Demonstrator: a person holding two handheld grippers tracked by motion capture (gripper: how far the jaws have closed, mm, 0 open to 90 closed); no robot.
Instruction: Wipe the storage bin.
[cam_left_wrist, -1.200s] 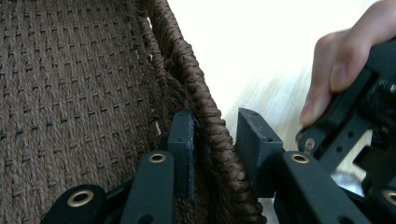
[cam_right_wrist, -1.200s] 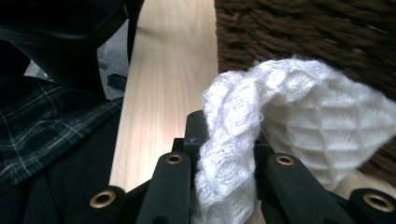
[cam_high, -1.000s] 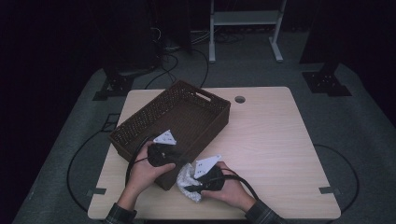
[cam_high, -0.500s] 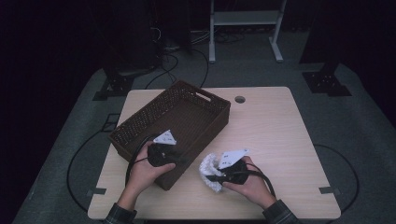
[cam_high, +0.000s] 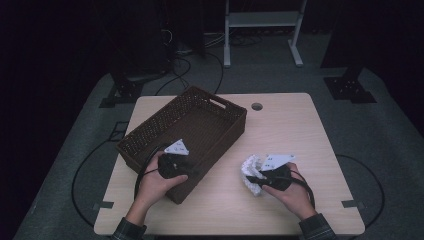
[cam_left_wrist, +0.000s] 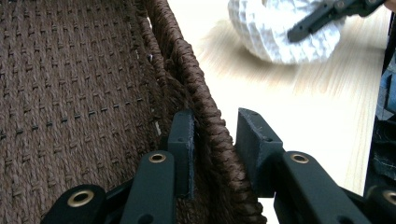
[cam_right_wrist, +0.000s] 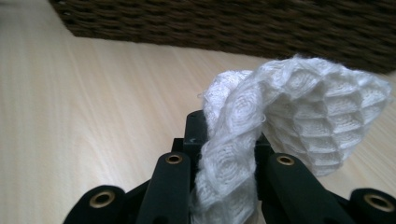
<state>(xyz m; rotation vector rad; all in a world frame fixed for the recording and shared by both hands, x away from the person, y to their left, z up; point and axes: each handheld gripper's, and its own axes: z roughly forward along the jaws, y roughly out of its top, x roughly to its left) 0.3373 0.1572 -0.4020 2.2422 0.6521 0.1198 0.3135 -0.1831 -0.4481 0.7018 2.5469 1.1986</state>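
While left gripper (cam_left_wrist: 212, 154) pinches basket (cam_left_wrist: 84, 93) rim, right gripper (cam_right_wrist: 224, 154) clamps cloth (cam_right_wrist: 299, 112).

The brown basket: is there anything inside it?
The woven basket looks empty: bare weave across its floor. The left gripper and hand cover its near corner, so that part stays unseen. The white cloth lies outside.

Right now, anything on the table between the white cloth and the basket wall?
No. In the high view, bare tabletop separates the white cloth from the basket; the left gripper view shows the same gap of bare wood.
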